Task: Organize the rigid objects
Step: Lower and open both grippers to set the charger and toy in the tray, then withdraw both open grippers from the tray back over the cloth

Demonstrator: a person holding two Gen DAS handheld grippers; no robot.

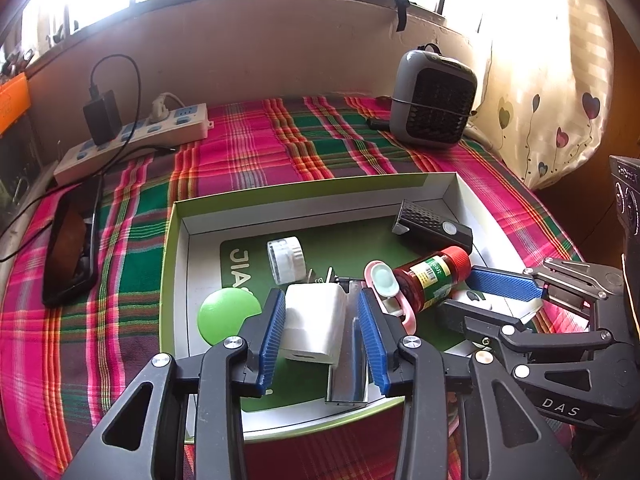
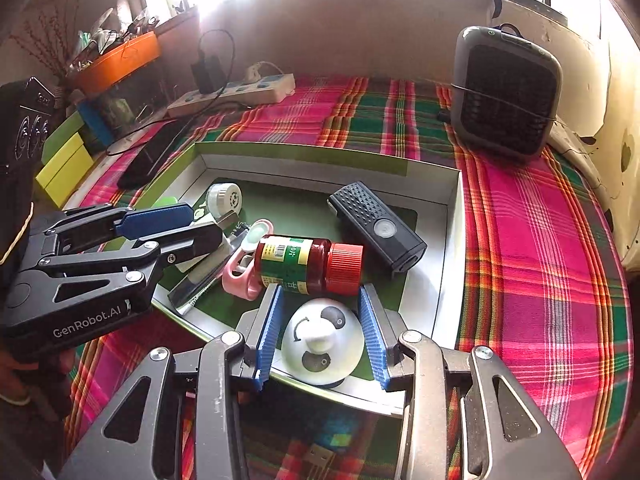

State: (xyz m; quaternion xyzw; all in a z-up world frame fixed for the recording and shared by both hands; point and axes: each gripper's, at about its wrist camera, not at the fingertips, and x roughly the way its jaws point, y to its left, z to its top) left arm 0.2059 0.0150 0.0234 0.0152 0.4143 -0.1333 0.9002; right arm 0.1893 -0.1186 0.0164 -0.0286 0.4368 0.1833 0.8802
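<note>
The left claw covers the lower sides of the white charger, and whether its pads press on it cannot be told. The green disc is partly hidden behind one finger. In the right wrist view the panda-faced white ball loses its lower edge behind the box rim. The window at the top is blown out to white. The bottle's label is too small to read, possibly a spice jar.

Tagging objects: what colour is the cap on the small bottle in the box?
Red cap, clearest in the right wrist view.
</note>
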